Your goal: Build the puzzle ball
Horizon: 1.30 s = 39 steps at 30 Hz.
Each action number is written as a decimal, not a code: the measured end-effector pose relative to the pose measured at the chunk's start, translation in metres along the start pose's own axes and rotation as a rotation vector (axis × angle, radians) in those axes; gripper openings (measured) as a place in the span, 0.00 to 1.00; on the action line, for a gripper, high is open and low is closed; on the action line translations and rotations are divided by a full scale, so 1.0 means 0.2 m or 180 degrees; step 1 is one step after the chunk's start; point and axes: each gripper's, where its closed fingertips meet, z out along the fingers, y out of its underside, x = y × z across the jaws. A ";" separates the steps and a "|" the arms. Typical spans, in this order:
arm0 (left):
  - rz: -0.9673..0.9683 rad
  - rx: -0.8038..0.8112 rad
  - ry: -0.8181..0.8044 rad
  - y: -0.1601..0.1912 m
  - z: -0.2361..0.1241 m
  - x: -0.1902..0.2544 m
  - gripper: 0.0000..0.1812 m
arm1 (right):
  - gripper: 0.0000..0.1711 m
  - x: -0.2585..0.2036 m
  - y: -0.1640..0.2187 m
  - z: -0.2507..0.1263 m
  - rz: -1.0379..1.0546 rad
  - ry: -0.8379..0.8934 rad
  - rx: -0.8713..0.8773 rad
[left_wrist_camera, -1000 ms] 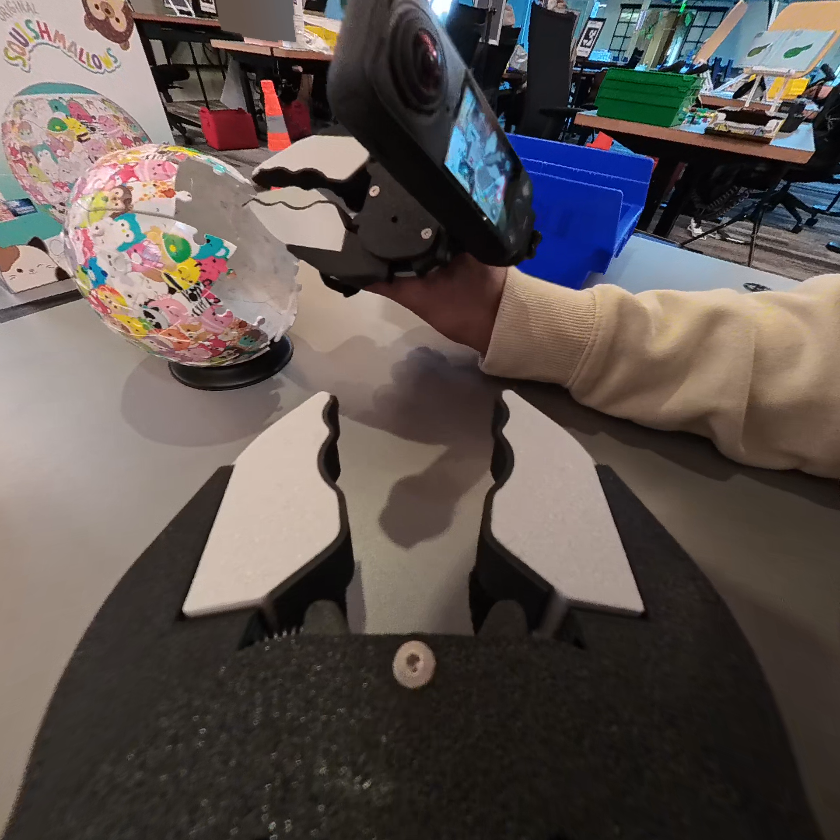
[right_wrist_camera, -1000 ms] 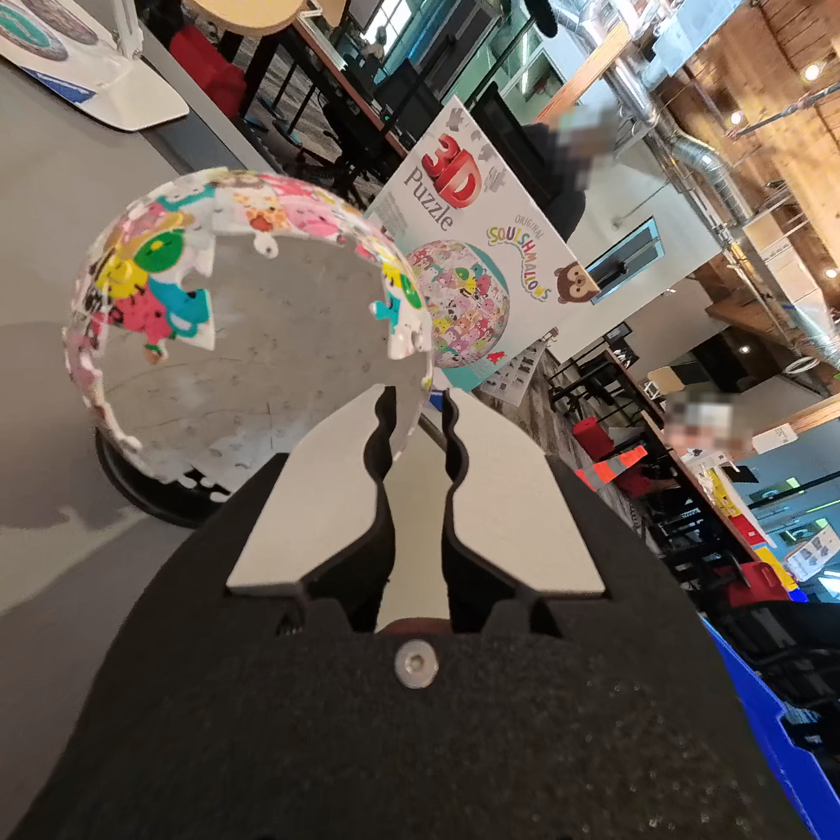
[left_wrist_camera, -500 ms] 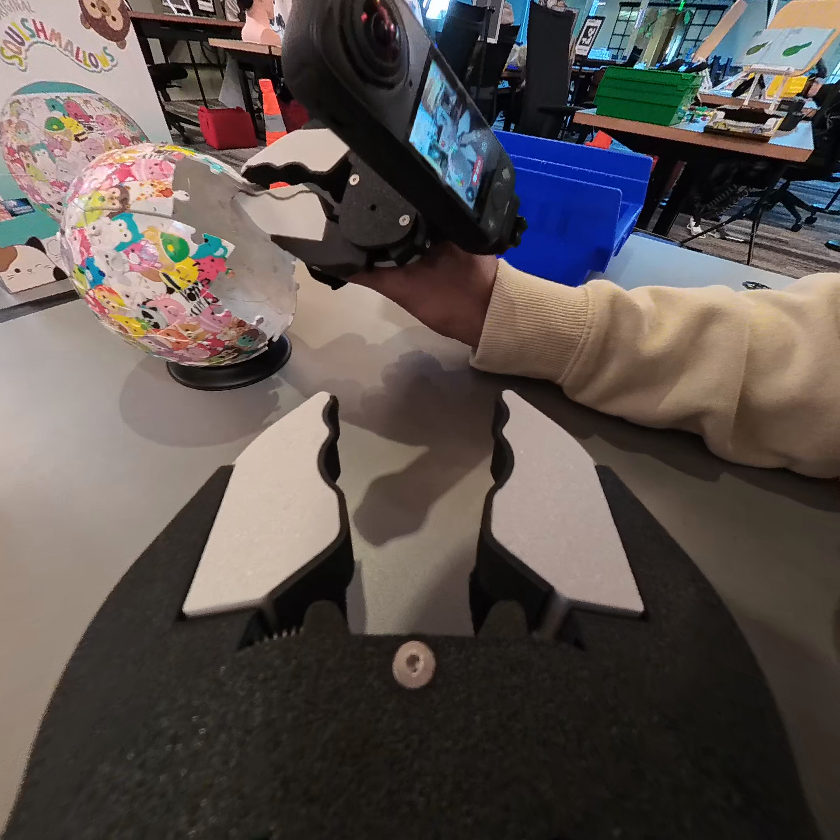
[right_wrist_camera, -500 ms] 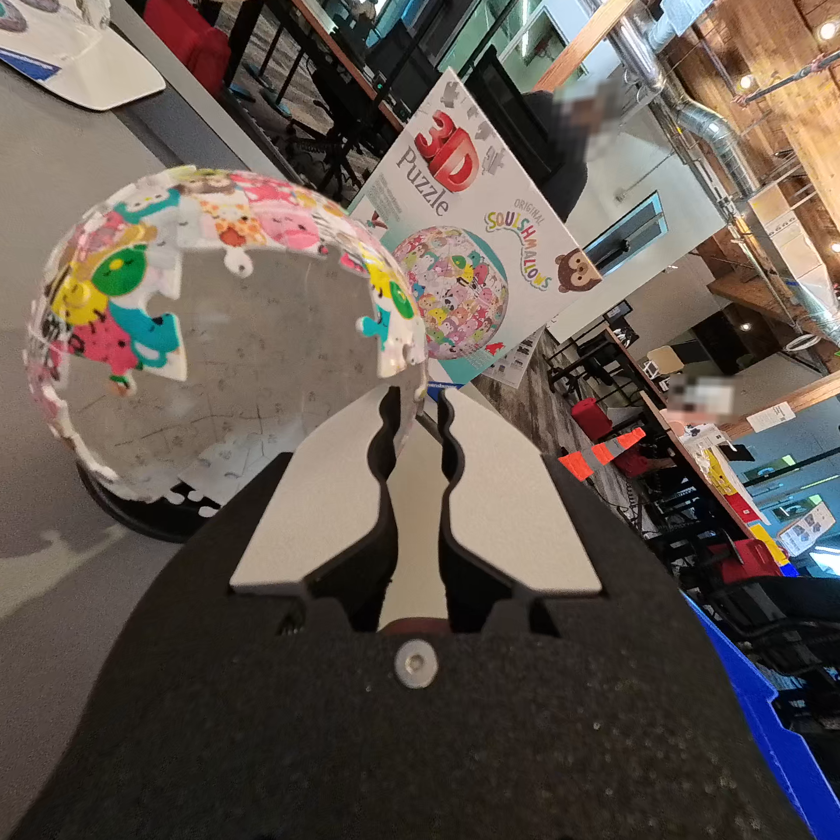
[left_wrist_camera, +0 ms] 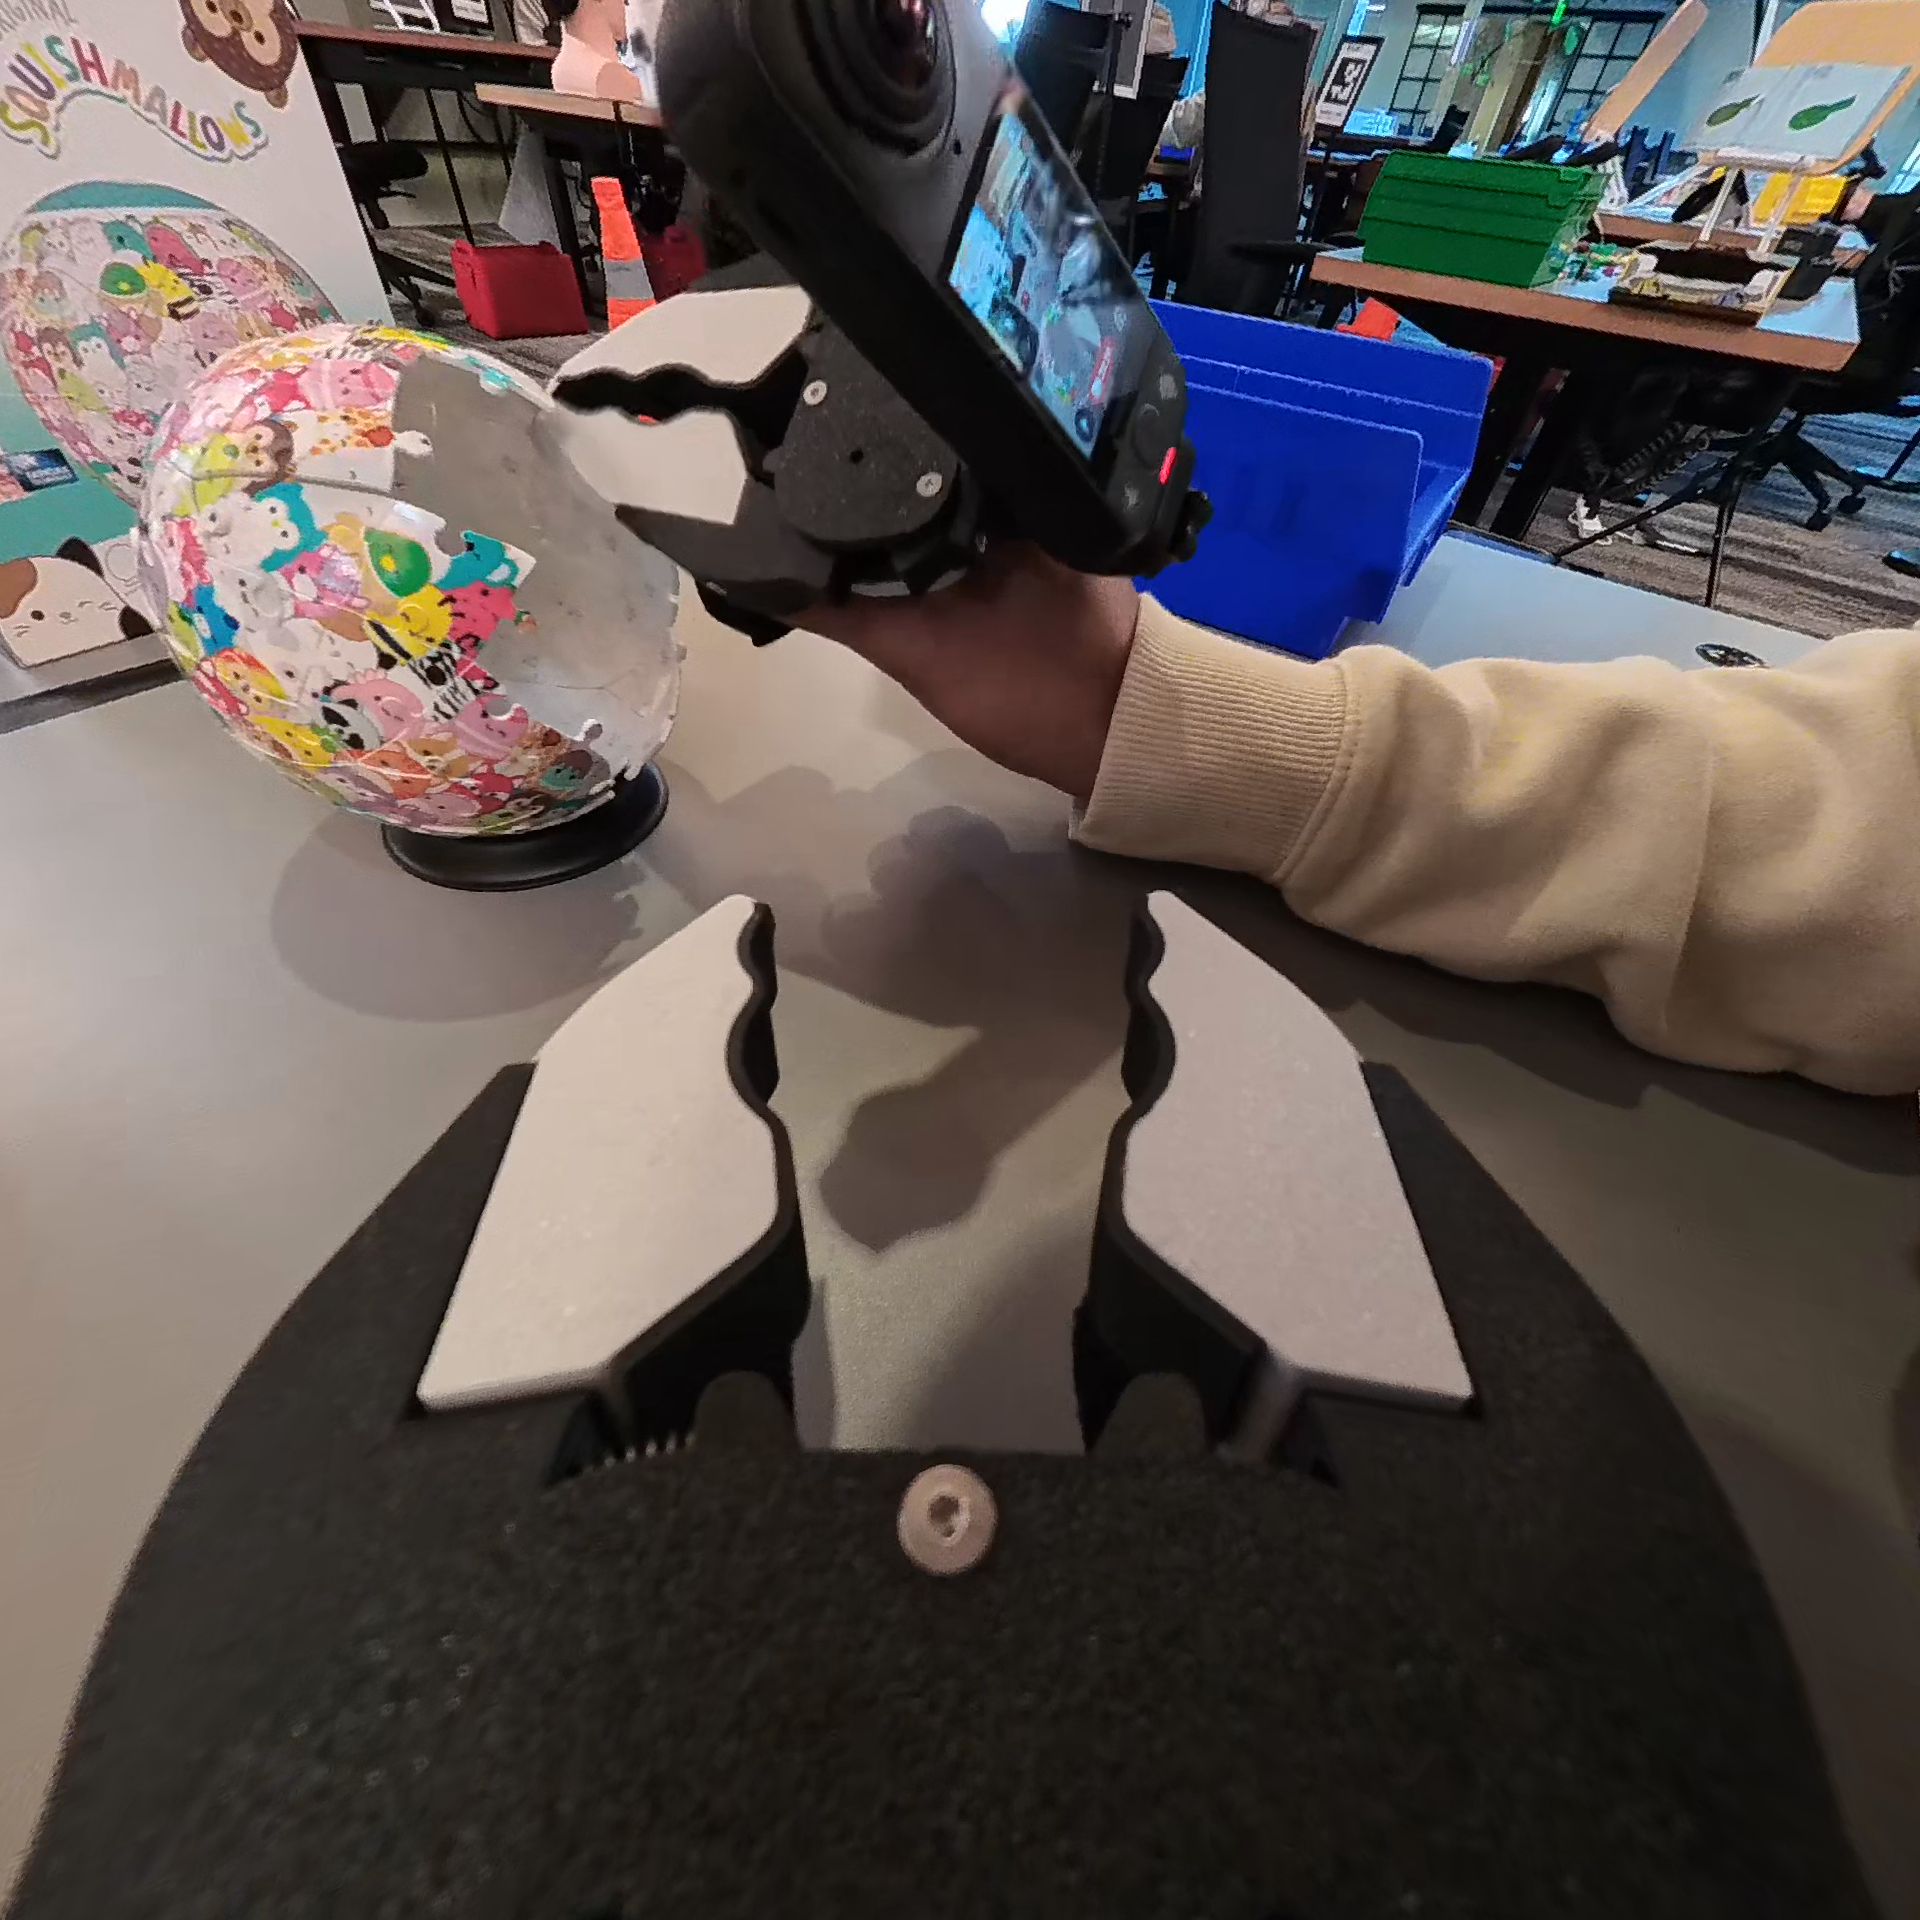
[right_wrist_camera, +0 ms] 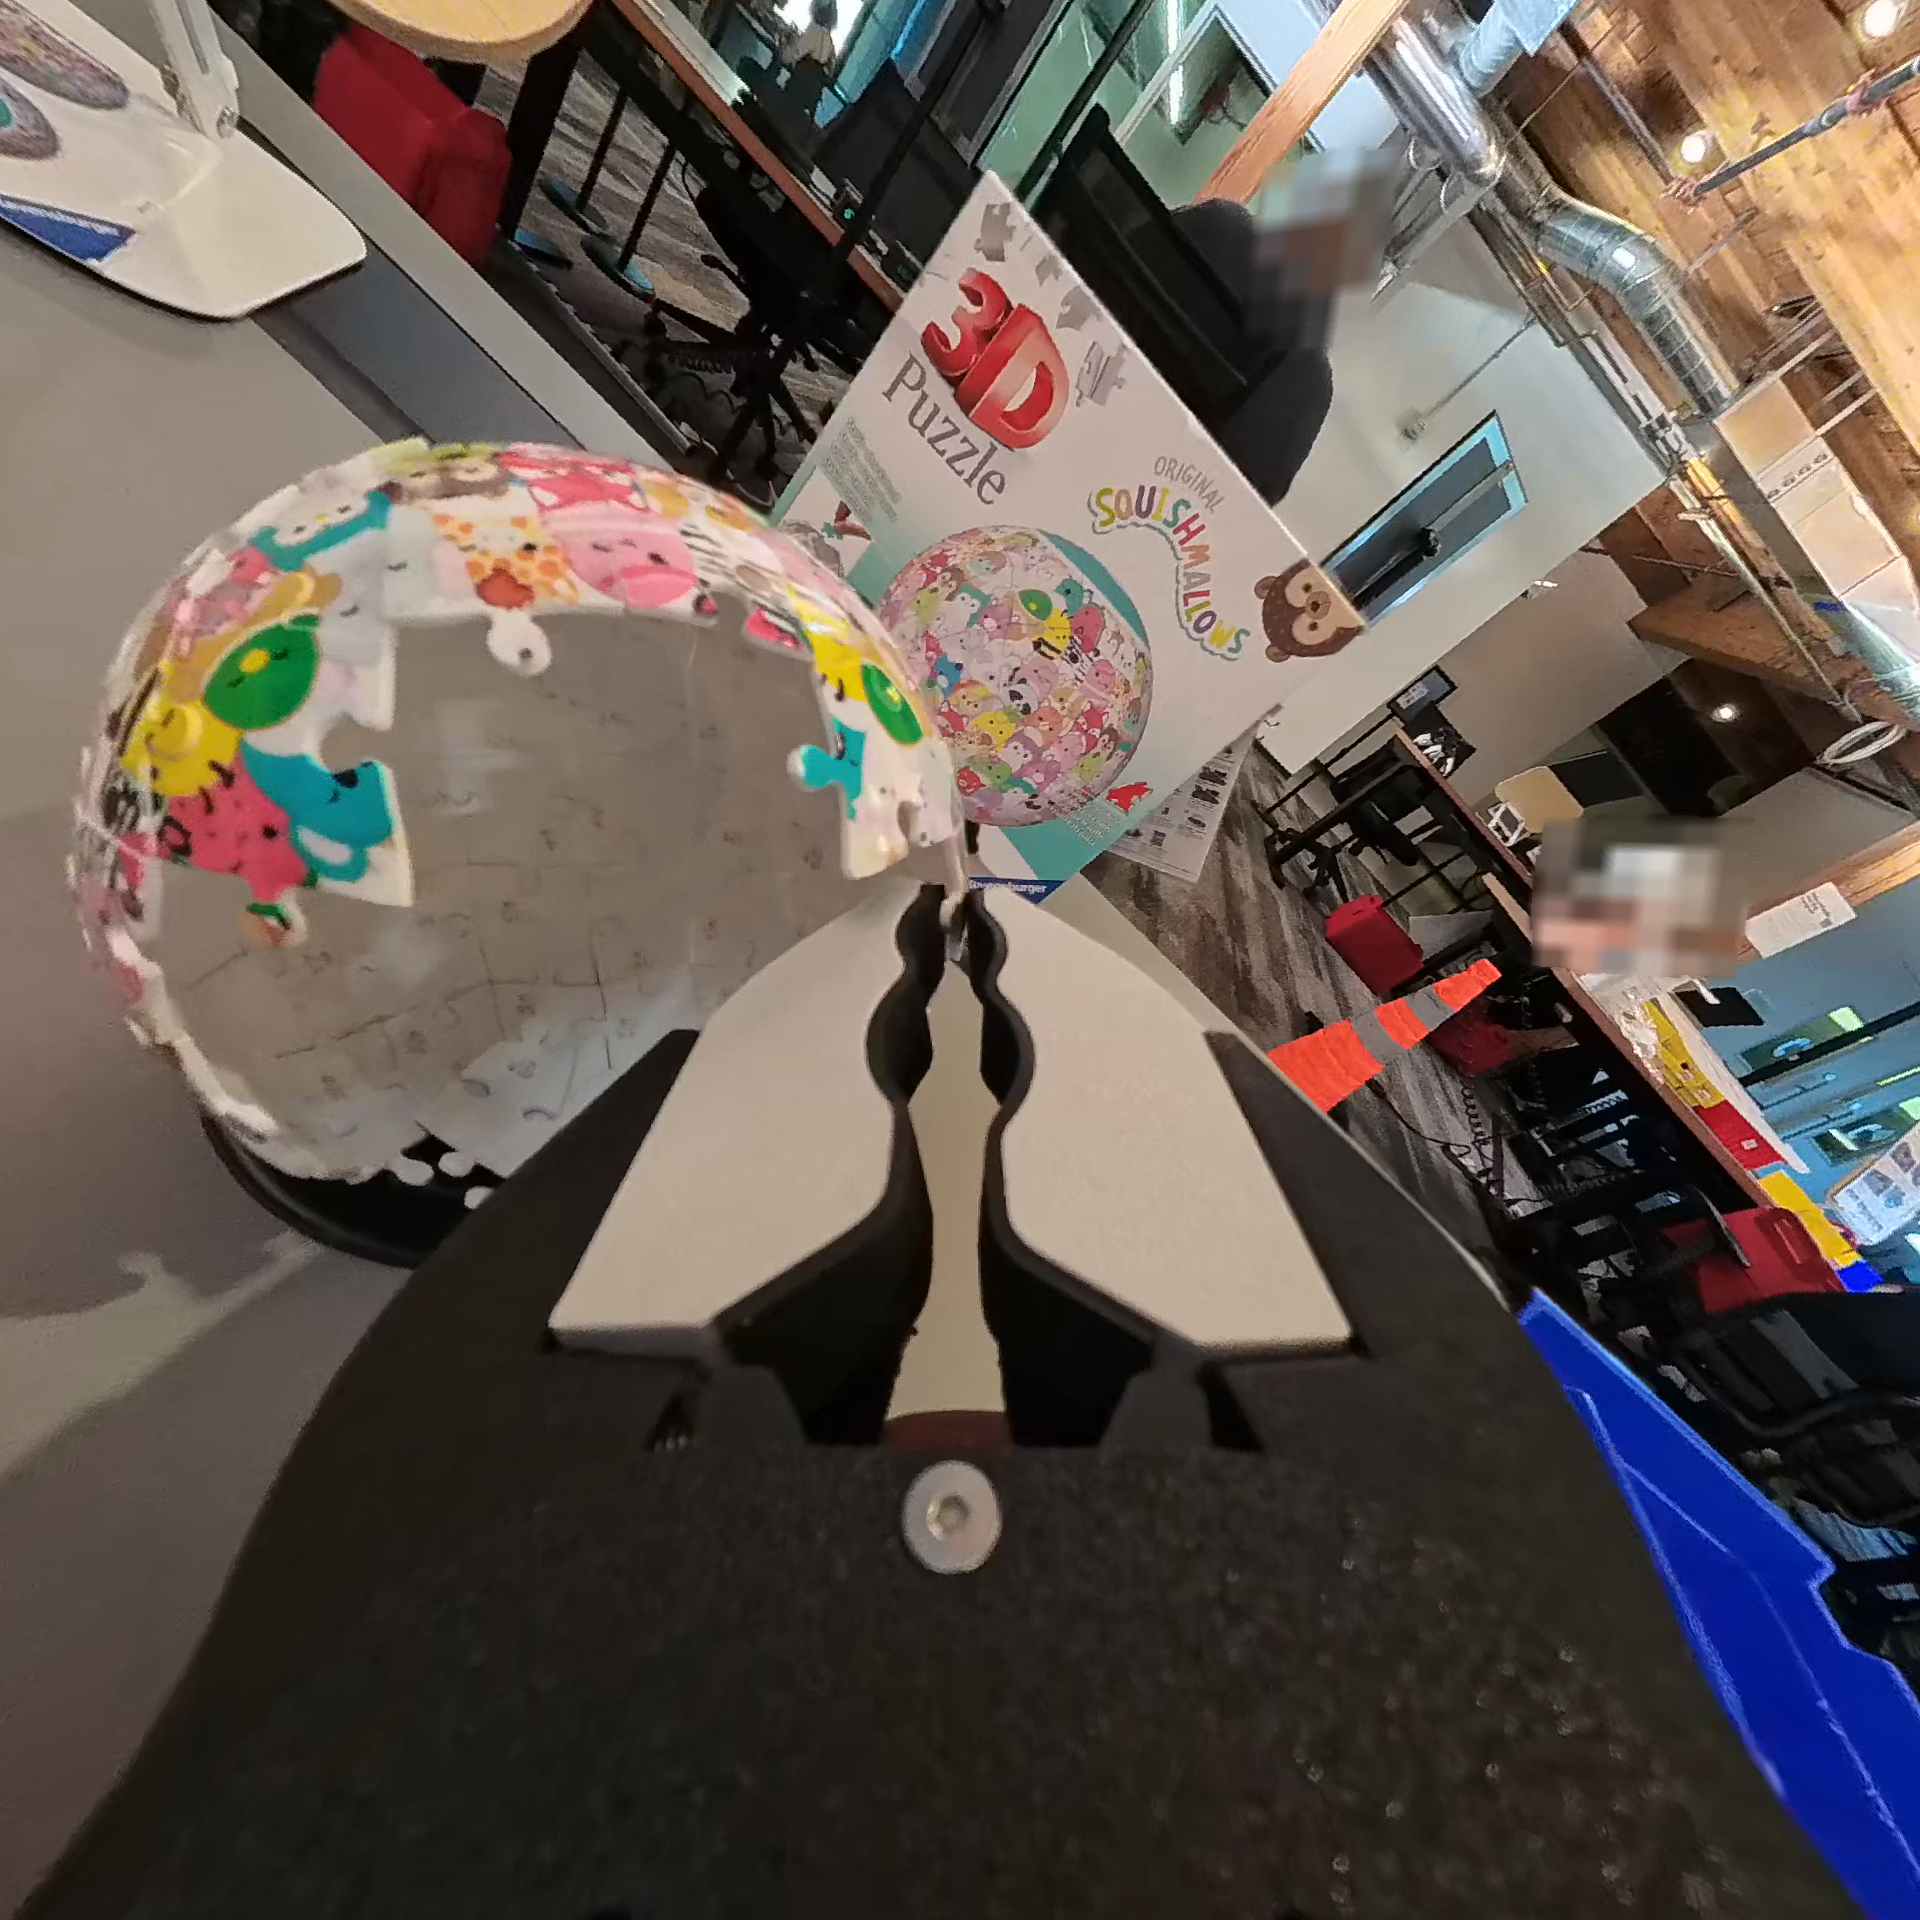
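Observation:
The partly built puzzle ball [left_wrist_camera: 343, 582] is a colourful cartoon-print shell on a black stand [left_wrist_camera: 520, 842], with a large gap showing its grey inside. In the right wrist view the ball [right_wrist_camera: 260, 748] fills the left. My right gripper [right_wrist_camera: 951, 925] is shut on the thin white edge of the shell at the right side of the gap. It also shows in the left wrist view [left_wrist_camera: 582, 405], held by a hand at the ball's upper right. My left gripper [left_wrist_camera: 951, 935] is open and empty, low over the grey table [left_wrist_camera: 208, 1039], apart from the ball.
The puzzle box [right_wrist_camera: 1039, 582] stands behind the ball, and shows in the left wrist view [left_wrist_camera: 94, 260] at far left. A blue bin [left_wrist_camera: 1309, 468] sits at the table's back right. A cream sleeve [left_wrist_camera: 1558, 831] lies across the table on the right. The left gripper's tips are roughly 20 cm from the right gripper's.
My right gripper's jaws have closed from a narrow gap onto the edge of the ball's shell. My left gripper has stayed open and still.

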 end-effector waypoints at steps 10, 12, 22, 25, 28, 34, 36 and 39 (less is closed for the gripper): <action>0.0013 -0.0014 0.0001 0.00 0.00 0.00 0.35 | 0.07 -0.02 0.01 0.00 0.0029 -0.0068 -0.0052; 0.0017 -0.0017 0.0002 0.00 0.00 0.00 0.36 | 0.08 -0.01 0.01 0.00 0.0036 -0.0058 -0.0068; 0.0016 -0.0019 -0.0001 0.00 0.00 0.00 0.35 | 0.02 -0.01 0.03 0.02 0.0091 -0.0077 -0.0152; 0.0022 -0.0025 -0.0001 0.01 0.00 0.00 0.36 | 0.02 -0.01 0.03 0.02 0.0148 -0.0082 -0.0156; 0.0023 -0.0026 -0.0003 0.01 0.00 0.00 0.35 | 0.02 -0.01 0.03 0.02 0.0165 -0.0085 -0.0155; 0.0026 -0.0032 -0.0003 0.01 0.00 0.00 0.36 | 0.02 0.00 0.04 0.03 0.0226 -0.0105 -0.0180; 0.0023 -0.0032 -0.0004 0.01 0.00 0.00 0.36 | 0.02 -0.01 0.04 0.03 0.0199 -0.0113 -0.0167; 0.0018 -0.0036 -0.0006 0.01 0.01 0.00 0.36 | 0.02 0.00 0.03 0.02 0.0157 -0.0079 -0.0133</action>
